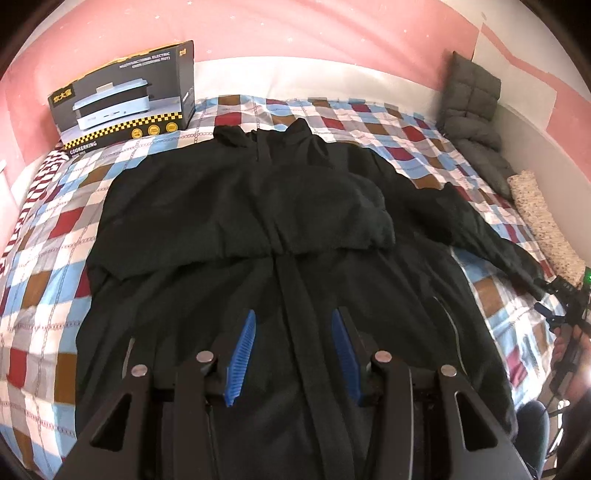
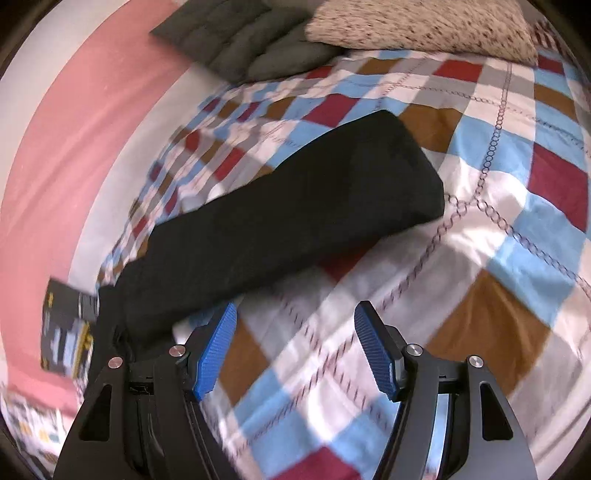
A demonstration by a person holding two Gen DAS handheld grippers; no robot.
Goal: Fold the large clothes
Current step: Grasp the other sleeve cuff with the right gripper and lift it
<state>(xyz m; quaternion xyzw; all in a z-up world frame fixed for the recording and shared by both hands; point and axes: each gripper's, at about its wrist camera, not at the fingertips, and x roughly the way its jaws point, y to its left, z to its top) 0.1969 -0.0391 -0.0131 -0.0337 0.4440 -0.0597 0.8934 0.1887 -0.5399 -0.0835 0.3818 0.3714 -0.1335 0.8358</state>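
Jacket point(image 1: 258, 229) lies flat on the checked bedspread point(image 1: 48, 236); left gripper point(image 1: 293, 354) hovers spread over its front, right gripper point(image 2: 295, 350) spread beside the sleeve point(image 2: 295, 206).

I stood in a home bedroom: a bed with a checked quilt point(image 1: 369, 122), pillows point(image 2: 424, 29), pink walls point(image 1: 295, 29), a cooker box point(image 1: 125, 99).

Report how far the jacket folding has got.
Done: the black jacket lies spread on the checked bedspread, one sleeve folded across its chest. In hand: nothing; both left gripper and right gripper are open, empty. Left: outstretched sleeve, then the body.
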